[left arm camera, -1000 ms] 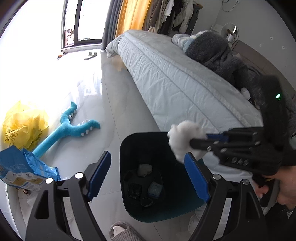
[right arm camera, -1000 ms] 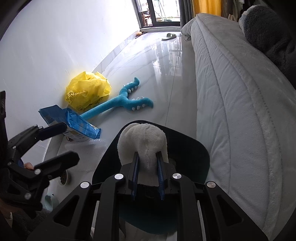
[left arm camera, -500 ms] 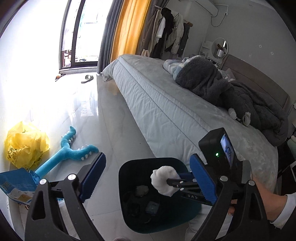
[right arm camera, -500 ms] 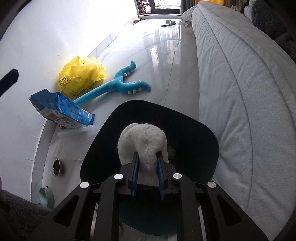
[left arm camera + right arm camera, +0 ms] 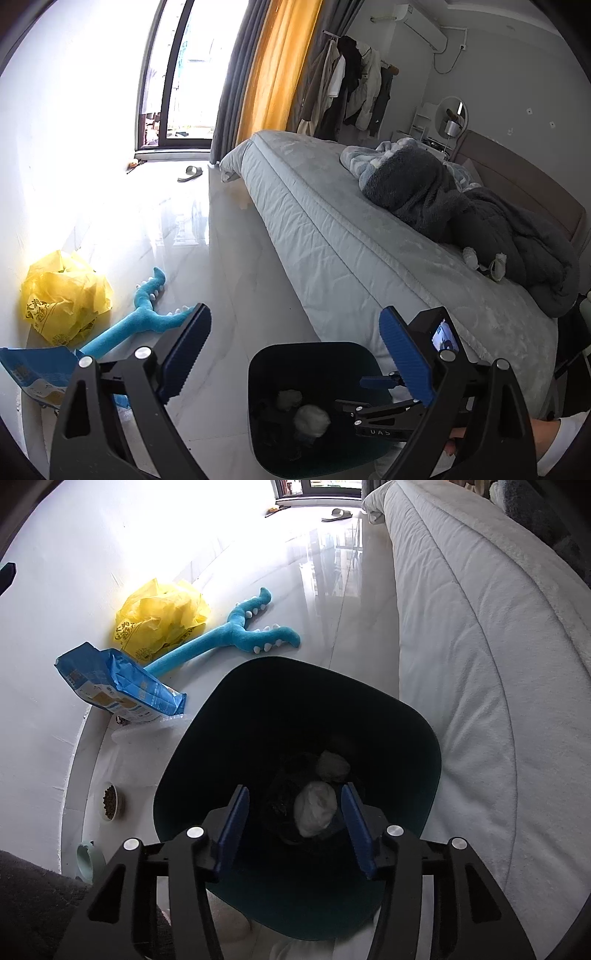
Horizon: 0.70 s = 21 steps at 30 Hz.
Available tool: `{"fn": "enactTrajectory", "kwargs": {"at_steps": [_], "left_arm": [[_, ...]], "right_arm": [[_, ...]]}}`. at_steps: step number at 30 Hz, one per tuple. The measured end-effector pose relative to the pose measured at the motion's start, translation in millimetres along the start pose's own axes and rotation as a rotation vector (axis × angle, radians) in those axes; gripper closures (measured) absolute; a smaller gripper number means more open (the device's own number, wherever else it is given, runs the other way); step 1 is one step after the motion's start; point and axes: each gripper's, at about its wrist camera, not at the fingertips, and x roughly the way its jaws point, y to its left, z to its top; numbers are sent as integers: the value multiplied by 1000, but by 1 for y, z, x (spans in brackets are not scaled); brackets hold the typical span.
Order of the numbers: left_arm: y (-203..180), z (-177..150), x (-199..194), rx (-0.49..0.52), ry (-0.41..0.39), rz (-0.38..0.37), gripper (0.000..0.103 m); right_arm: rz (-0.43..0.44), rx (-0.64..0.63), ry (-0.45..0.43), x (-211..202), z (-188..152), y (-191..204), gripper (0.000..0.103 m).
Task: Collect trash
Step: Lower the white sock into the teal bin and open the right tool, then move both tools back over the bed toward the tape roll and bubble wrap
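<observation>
1. The right gripper (image 5: 293,829) hangs spread and empty over the dark trash bin (image 5: 417,723); a white paper wad (image 5: 315,808) lies in the bin directly below, between its fingers.
2. The left gripper (image 5: 295,354), also spread and empty, is held above the bin's near rim.
3. A blue snack bag (image 5: 122,685) lies on the floor to the left, long axis pointing toward the bin, likely nearer the left gripper.
</observation>
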Motion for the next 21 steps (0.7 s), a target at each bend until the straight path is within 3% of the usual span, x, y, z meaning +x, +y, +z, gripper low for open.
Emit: {"fn": "enactTrajectory", "kwargs": {"at_steps": [5, 12, 21], "left_arm": [[-6, 12, -5, 2, -21, -11, 9], [-33, 28, 0, 30, -38, -34, 9], [-79, 47, 30, 51, -25, -92, 10]], "right_arm": [[13, -14, -34, -17, 3, 2, 46], [35, -19, -159, -63, 11, -10, 45], [-1, 7, -281, -117, 16, -61, 44]]}}
